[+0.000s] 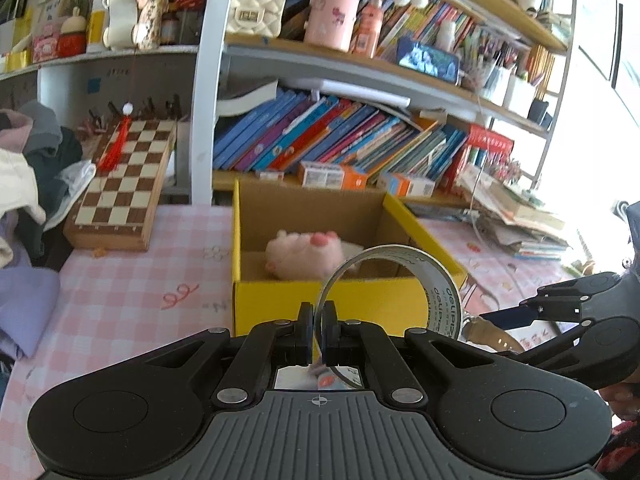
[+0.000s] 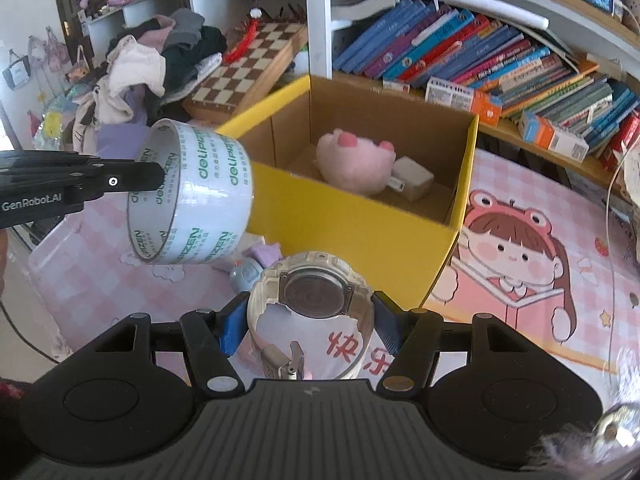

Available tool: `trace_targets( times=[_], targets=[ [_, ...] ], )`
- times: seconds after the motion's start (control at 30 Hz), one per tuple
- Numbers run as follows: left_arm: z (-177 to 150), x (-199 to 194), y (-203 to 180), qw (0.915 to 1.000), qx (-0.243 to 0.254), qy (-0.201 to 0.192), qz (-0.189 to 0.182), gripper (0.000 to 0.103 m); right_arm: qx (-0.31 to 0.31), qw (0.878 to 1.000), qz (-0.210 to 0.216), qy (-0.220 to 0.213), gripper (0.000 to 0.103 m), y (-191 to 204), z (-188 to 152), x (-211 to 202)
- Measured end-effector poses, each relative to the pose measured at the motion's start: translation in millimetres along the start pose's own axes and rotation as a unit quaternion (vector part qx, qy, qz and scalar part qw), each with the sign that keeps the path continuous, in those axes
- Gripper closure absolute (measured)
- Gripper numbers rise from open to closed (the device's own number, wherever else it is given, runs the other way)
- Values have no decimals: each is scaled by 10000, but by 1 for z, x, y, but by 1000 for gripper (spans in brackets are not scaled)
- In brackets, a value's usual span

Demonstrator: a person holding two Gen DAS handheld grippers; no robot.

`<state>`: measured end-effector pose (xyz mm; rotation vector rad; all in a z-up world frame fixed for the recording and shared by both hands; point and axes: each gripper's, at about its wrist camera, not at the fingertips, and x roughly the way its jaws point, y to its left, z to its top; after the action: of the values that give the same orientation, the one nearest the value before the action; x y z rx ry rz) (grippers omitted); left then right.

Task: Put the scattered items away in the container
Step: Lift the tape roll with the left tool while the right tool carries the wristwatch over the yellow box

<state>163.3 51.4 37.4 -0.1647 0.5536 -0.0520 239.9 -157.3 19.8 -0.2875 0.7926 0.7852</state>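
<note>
Pinching the wall of a tape roll (image 1: pixel 404 280) between shut pads, the left gripper (image 1: pixel 319 330) holds it up just short of the near yellow rim of the cardboard box (image 1: pixel 276 304). The right gripper (image 2: pixel 310 320) clamps a pale wristwatch (image 2: pixel 310 292) by its case, near the box's front corner. Inside the open-topped box lie a pink plush (image 2: pixel 354 164) and a white block (image 2: pixel 412 178), with bare floor around them. A small purple toy (image 2: pixel 256 264) lies on the pink tablecloth (image 2: pixel 560 320) beside the box.
</note>
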Motion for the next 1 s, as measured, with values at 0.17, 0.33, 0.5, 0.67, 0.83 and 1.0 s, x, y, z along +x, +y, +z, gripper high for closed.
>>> trace_targets(
  times=[0.17,0.33,0.5,0.67,0.83,1.0],
  targets=[
    [18,-1,0,9997,54,-236,-57,101,-132,9994,21,-313,41,-4,19,-16],
    [39,3,0,9987,208,-448,-91,101,-330,9973,-56,-660,41,-12,42,-26],
    [61,10,1,9975,303,-634,-66,101,-436,9956,-149,-820,41,-25,63,-22],
    [76,23,3,9968,448,-660,51,101,-519,9953,-175,-794,41,-39,80,-8],
    [83,48,9,9975,493,-481,143,101,-739,9946,-174,-705,41,-47,95,12],
    [83,80,13,9977,612,-179,244,101,-800,9958,-98,-441,41,-58,109,44]
  ],
)
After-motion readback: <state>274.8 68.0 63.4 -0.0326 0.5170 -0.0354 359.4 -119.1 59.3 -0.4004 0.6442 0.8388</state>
